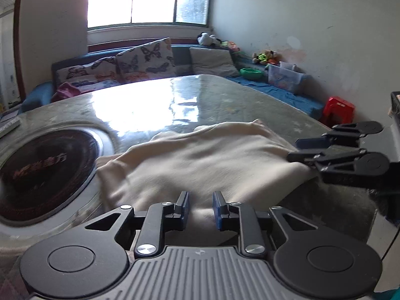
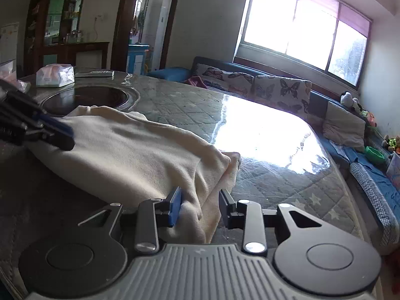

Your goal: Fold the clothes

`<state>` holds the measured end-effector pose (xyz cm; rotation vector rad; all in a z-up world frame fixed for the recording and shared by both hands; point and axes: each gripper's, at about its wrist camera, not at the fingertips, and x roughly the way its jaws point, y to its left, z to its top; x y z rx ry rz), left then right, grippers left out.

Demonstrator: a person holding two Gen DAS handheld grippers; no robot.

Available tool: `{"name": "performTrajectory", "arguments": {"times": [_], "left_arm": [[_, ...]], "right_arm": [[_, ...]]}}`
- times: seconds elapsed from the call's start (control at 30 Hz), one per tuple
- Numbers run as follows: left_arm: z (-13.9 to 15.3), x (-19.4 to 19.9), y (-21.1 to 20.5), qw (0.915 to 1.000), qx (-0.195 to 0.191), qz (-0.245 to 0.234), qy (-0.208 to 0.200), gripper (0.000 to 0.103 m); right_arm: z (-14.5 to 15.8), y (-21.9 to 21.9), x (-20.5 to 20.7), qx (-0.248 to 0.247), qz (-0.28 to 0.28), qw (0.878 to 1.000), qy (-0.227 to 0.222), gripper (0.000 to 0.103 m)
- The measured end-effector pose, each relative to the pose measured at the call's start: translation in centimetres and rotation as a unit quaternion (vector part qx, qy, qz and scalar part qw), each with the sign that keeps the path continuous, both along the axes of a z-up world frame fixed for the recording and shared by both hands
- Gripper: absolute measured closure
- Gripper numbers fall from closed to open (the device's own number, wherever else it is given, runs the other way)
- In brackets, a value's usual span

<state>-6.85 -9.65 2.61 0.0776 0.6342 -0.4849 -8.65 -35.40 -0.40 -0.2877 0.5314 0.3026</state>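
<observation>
A cream garment (image 1: pixel 200 165) lies bunched on the glass-topped table (image 1: pixel 160 100); it also shows in the right wrist view (image 2: pixel 130 155). My left gripper (image 1: pixel 200 208) is open at the garment's near edge, with cloth between its blue-padded fingers (image 1: pixel 218 210). My right gripper (image 2: pixel 200 206) is open at the garment's right end, with a fold of cloth between its fingers (image 2: pixel 175 206). The right gripper also shows in the left wrist view (image 1: pixel 296 148), and the left gripper in the right wrist view (image 2: pixel 65 138), each resting against the cloth.
A round dark inset hotplate (image 1: pixel 42 172) sits in the table left of the garment. A tissue pack (image 2: pixel 55 75) and a flat remote-like item (image 2: pixel 95 74) lie at the table's far side. A sofa with butterfly cushions (image 1: pixel 142 60) and a red stool (image 1: pixel 338 110) stand beyond the table.
</observation>
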Motion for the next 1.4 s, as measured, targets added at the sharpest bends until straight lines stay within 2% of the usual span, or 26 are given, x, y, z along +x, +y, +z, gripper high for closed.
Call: {"name": "performTrajectory", "arguments": {"times": [0.1,0.23,0.4,0.47,0.6,0.7,0.83,0.93,1.1,1.4], "left_arm": [[0.4,-0.4,0.5,0.9999,-0.012,0.011,-0.004,0.081],[1.4,-1.1,-0.5,0.9991,-0.038,-0.008,-0.016,0.081],[0.7,-0.8,-2.7,0.9989,-0.041,-0.02,-0.007,0.081],[0.4,-0.8,-2.9,0.9989,-0.041,-0.023,-0.003,0.081],[-0.3,-0.8,-3.2,0.9988,-0.041,-0.027,0.005,0.081],[-0.6,-0.9,-3.3,0.9987,-0.041,-0.029,0.009,0.08],[0.2,-0.7,-1.6,0.9985,-0.054,-0.004,0.001,0.08],[0.2,0.5,0.4,0.9968,-0.069,0.037,0.014,0.081],[-0.4,2.4,3.2,0.9929,-0.072,0.089,0.03,0.081],[0.4,5.4,3.7,0.9925,-0.067,0.097,0.035,0.082]], "right_arm": [[1.0,0.7,-0.5,-0.004,0.009,1.0,-0.016,0.071],[1.8,2.1,-1.5,-0.002,0.045,0.999,-0.03,0.071],[-0.1,4.2,-1.7,-0.031,0.074,0.997,-0.023,0.071],[0.0,4.3,-1.9,-0.038,0.076,0.996,-0.028,0.071],[1.4,4.1,-2.5,-0.017,0.086,0.995,-0.038,0.07],[0.7,4.3,-2.3,-0.011,0.098,0.995,-0.013,0.07],[0.9,4.0,-2.3,0.004,0.102,0.995,-0.007,0.07],[1.0,3.5,-1.9,0.021,0.097,0.995,0.005,0.07],[0.8,3.0,-1.3,0.04,0.093,0.995,0.025,0.068],[2.2,1.8,0.7,0.076,0.082,0.993,0.047,0.067]]}}
